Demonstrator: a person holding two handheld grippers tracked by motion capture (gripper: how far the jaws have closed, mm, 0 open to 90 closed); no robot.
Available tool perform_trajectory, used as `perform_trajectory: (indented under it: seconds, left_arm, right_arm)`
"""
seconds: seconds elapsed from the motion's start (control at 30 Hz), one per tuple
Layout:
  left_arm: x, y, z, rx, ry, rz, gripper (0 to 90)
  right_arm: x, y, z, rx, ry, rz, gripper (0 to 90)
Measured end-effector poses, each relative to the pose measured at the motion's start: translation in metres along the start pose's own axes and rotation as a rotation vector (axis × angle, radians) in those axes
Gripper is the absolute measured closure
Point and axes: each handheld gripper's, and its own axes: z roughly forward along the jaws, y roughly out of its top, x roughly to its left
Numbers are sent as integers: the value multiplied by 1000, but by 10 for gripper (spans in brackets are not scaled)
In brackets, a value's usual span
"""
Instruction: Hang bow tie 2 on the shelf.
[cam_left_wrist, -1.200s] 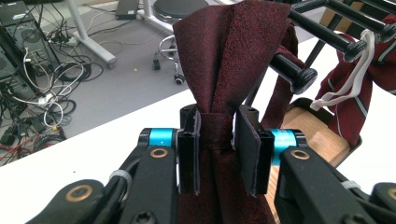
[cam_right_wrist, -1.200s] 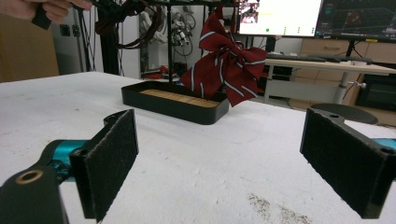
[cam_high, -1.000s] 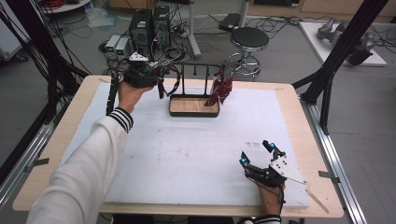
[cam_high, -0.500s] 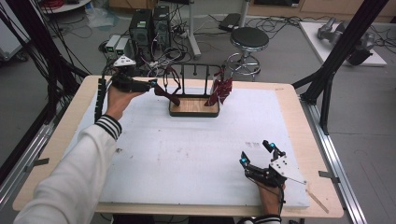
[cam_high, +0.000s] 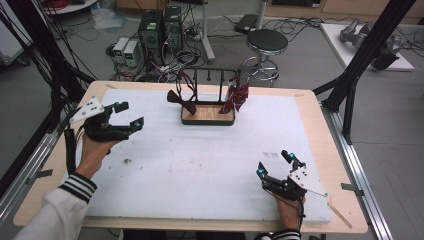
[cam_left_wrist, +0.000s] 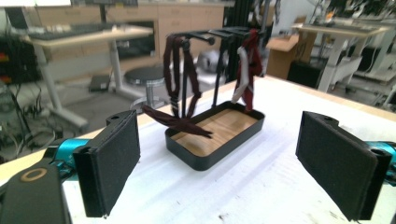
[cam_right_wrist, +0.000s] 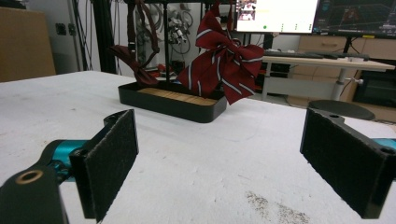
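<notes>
A black rack with a wooden tray base (cam_high: 207, 116) stands at the far middle of the white mat. A dark maroon bow tie (cam_high: 181, 101) hangs by its strap from the rack's left side. A red striped bow tie (cam_high: 236, 97) hangs on the right side. My left gripper (cam_high: 129, 114) is open, held above the mat's left part, well left of the rack. In the left gripper view its jaws (cam_left_wrist: 219, 172) frame the tray (cam_left_wrist: 205, 156) and the dark bow tie (cam_left_wrist: 175, 122). My right gripper (cam_high: 273, 164) rests open at the front right; ahead of it hangs the striped bow tie (cam_right_wrist: 224, 60).
The white mat (cam_high: 210, 165) covers most of the wooden table. A thin wooden stick (cam_high: 340, 212) lies at the front right edge. Black frame posts (cam_high: 350, 80) stand at both sides. A stool (cam_high: 267, 42) and computers (cam_high: 160, 30) stand on the floor behind.
My left gripper has drawn back from the rack's left side, moving left and toward the person. The dark bow tie stays hanging on the rack. The right gripper has not moved.
</notes>
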Motion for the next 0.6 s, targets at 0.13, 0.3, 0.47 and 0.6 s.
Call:
perform_trajectory:
  seconds: [0.13,0.3,0.47,0.6]
  left_arm:
    - [-5,-24,-17,-40,7,26,139]
    - [-4,-56,-31,-124,36,-15,139]
    - [-7,-74,-33,-129,85,-25,136]
    - [-14,-80,-32,-118,93,4,136]
  right_arm:
    - [0,0,0,0,0,0,106]
    - [0,0,0,2,-1,-2,106]
    - [0,0,0,7,1,-7,106]
    - [0,0,0,4,0,-6,105]
